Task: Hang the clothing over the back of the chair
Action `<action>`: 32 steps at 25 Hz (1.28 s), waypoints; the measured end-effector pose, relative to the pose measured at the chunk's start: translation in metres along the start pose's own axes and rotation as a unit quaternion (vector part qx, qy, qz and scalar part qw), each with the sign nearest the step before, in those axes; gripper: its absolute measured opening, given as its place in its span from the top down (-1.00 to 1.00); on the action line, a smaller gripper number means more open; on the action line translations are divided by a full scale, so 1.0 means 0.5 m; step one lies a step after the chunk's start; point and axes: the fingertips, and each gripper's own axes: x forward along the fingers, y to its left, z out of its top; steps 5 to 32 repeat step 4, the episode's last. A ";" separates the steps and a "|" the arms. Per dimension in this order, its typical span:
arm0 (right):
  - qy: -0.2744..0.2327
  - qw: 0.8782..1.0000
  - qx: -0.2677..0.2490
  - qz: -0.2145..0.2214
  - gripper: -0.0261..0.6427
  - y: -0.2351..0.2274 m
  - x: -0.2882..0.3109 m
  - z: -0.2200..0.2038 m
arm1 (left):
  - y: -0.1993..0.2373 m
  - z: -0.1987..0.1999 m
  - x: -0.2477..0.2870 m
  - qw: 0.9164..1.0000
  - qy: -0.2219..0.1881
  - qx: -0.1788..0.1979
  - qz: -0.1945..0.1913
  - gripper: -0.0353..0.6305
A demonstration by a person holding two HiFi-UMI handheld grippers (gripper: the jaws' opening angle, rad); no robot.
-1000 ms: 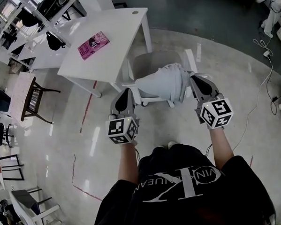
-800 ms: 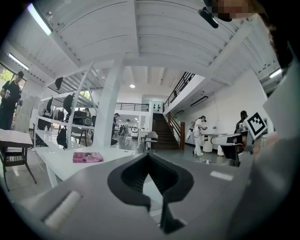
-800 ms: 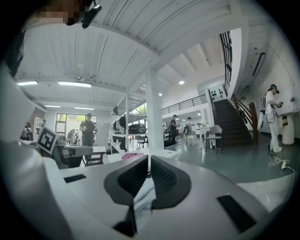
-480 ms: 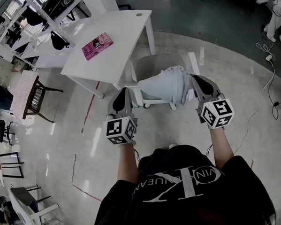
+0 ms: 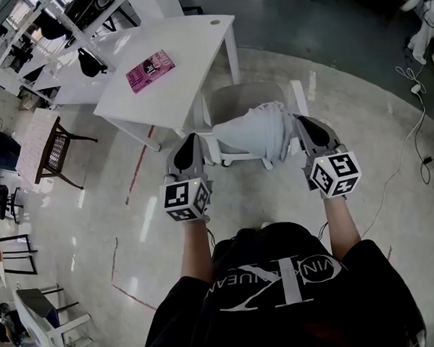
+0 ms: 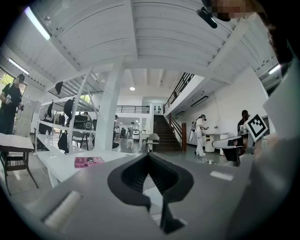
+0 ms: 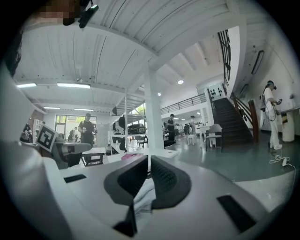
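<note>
A pale grey garment (image 5: 255, 131) lies bunched over a light grey chair (image 5: 235, 96) that stands at the white table. My right gripper (image 5: 301, 122) is at the garment's right end and shut on it. In the right gripper view, folded cloth (image 7: 143, 197) shows between its jaws (image 7: 149, 158). My left gripper (image 5: 193, 140) sits at the garment's left end by the chair's white frame. Its jaws (image 6: 149, 155) are shut, with a pale strip of cloth (image 6: 152, 185) between the pads. Both grippers point about level towards the chair.
The white table (image 5: 176, 91) behind the chair carries a pink booklet (image 5: 150, 69). A dark wooden chair (image 5: 53, 152) stands at the left and a white chair (image 5: 51, 326) at the lower left. Cables (image 5: 410, 115) trail over the floor at the right.
The head view has shifted slightly. Both grippers and the garment keep their places at the chair.
</note>
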 end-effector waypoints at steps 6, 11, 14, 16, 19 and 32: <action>0.001 1.000 0.004 -0.002 0.84 -0.001 0.002 -0.001 | 0.004 0.001 0.001 1.000 0.000 0.001 -0.001 0.86; 0.001 1.000 0.004 -0.002 0.84 -0.001 0.002 -0.001 | 0.004 0.001 0.001 1.000 0.000 0.001 -0.001 0.86; 0.001 1.000 0.004 -0.002 0.84 -0.001 0.002 -0.001 | 0.004 0.001 0.001 1.000 0.000 0.001 -0.001 0.86; 0.001 1.000 0.004 -0.002 0.84 -0.001 0.002 -0.001 | 0.004 0.001 0.001 1.000 0.000 0.001 -0.001 0.86; 0.001 1.000 0.004 -0.002 0.84 -0.001 0.002 -0.001 | 0.004 0.001 0.001 1.000 0.000 0.001 -0.001 0.86; 0.001 1.000 0.004 -0.002 0.84 -0.001 0.002 -0.001 | 0.004 0.001 0.001 1.000 0.000 0.001 -0.001 0.86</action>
